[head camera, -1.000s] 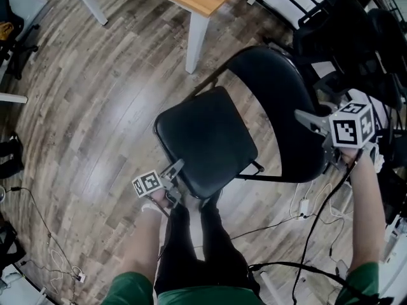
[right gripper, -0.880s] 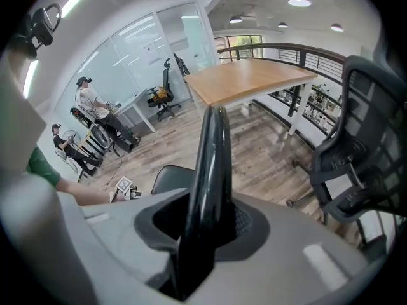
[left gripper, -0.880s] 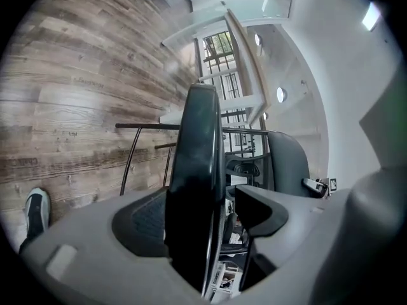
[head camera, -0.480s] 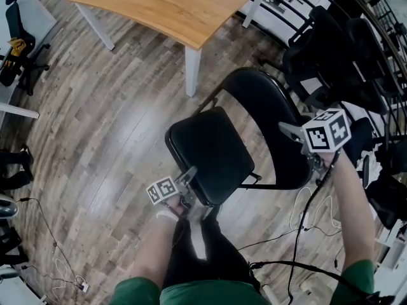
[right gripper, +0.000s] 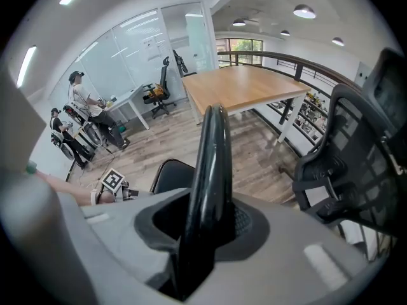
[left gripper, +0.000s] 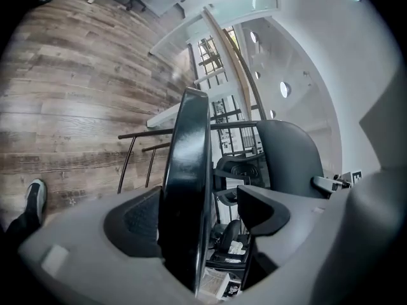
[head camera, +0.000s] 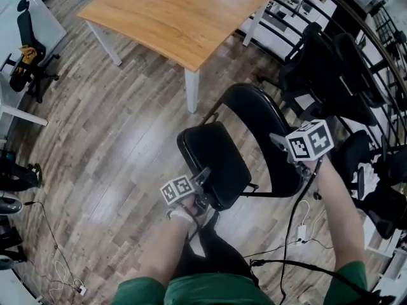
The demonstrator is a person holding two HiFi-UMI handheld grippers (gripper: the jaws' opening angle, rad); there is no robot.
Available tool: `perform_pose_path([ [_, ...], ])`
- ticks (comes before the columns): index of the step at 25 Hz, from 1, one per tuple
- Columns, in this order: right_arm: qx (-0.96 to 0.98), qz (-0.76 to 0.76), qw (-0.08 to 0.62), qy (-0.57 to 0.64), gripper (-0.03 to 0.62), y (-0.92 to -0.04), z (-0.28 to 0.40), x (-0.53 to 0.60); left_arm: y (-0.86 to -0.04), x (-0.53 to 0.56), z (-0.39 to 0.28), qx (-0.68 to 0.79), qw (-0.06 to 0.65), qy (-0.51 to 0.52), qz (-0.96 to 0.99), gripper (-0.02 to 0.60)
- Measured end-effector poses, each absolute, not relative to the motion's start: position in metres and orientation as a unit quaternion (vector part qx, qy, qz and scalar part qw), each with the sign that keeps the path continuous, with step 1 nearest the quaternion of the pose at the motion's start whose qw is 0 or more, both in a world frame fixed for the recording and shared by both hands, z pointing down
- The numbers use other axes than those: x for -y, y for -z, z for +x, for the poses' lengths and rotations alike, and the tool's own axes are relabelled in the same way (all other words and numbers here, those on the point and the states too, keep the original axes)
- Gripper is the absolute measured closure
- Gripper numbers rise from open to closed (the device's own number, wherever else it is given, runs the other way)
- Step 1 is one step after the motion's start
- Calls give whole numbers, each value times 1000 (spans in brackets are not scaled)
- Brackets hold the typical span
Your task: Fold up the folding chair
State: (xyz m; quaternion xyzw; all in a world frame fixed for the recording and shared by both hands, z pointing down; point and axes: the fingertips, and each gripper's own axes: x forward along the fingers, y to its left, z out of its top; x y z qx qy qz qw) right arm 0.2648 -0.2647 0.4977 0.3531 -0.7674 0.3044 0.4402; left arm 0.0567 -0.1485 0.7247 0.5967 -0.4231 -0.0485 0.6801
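head view: seat (head camera: 213, 161) raised since earlier frame, tipped nearer backrest (head camera: 261, 122), beside table (head camera: 184, 18); fold judged partly done.
left gripper view: left gripper (left gripper: 202, 215) jaws just widened, seat edge between them, unpinched.
right gripper view: right gripper (right gripper: 206, 227) clamped on backrest rim.

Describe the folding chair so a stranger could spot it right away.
Find the wooden table. The folding chair stands by its near white leg. Unlike the office chairs at right, it has a flat black seat and thin tube frame.
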Motion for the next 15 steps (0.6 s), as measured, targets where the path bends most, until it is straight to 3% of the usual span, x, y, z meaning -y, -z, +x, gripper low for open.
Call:
perform_pose_path([
  [15, 767, 358, 439, -300, 487, -463, 268, 266, -658, 198, 152, 423, 672, 52, 605, 212],
])
